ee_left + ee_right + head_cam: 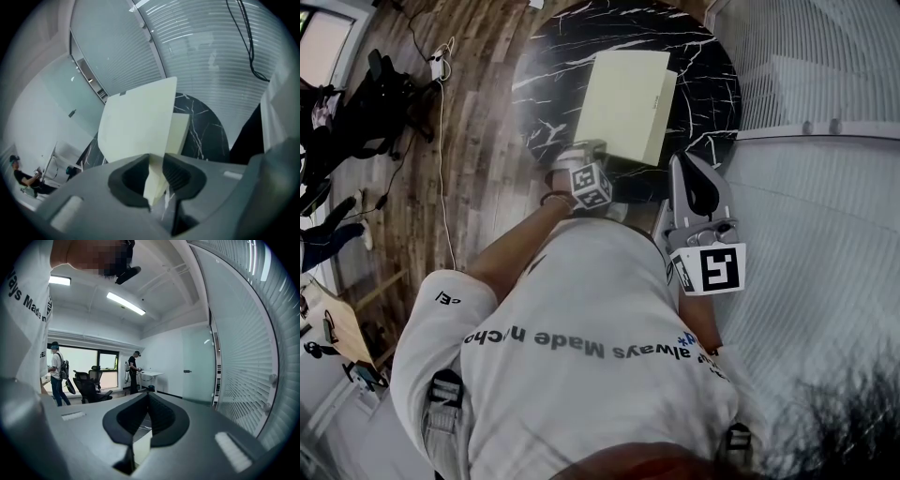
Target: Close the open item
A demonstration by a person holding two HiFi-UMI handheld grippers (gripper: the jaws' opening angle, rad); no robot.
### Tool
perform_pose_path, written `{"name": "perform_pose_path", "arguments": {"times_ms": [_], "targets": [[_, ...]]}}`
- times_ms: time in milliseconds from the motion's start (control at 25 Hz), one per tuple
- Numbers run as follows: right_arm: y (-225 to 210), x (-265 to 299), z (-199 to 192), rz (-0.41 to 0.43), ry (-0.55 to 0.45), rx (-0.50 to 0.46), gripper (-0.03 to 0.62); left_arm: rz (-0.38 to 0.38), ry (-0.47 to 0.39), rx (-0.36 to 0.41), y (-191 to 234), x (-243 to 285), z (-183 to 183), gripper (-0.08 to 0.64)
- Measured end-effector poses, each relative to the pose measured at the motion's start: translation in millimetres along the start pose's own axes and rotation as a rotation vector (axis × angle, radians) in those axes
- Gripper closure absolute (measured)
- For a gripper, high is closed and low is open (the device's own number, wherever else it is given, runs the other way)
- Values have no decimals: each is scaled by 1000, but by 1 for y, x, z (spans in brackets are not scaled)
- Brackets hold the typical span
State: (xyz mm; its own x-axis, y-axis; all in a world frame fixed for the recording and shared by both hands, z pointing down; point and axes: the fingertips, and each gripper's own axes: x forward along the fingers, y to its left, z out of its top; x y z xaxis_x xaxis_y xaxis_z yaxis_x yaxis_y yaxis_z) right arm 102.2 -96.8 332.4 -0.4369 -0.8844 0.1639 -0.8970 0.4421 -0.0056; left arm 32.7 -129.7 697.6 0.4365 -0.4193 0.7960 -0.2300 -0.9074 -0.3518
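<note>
On the black bench (712, 75) sits the pale box (623, 108), its lid (136, 122) tilted up. Left tongs (156, 161), part open, loosely straddle the lid's near edge: guide it squarely down before withdrawing. Right tongs (148, 397) are closed, empty, beside the bench.

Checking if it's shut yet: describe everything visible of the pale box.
The box is pale cream, matte, card-like and rectangular, lying on the black marbled table. Its thin lid stands tilted up off the base, not closed. The lid's near corner sits between the jaws of the left gripper, which look slightly apart, not clamped.
</note>
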Motion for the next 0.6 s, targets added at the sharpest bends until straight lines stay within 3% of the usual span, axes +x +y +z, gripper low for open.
{"name": "perform_pose_path", "arguments": {"times_ms": [280,600], "targets": [[-2,9,-24,-1,36,0,591,-65,31,48,-15,17,1,462],[-20,49,-93,-37,179,-69,591,-119,52,74,-25,26,0,454]]}}
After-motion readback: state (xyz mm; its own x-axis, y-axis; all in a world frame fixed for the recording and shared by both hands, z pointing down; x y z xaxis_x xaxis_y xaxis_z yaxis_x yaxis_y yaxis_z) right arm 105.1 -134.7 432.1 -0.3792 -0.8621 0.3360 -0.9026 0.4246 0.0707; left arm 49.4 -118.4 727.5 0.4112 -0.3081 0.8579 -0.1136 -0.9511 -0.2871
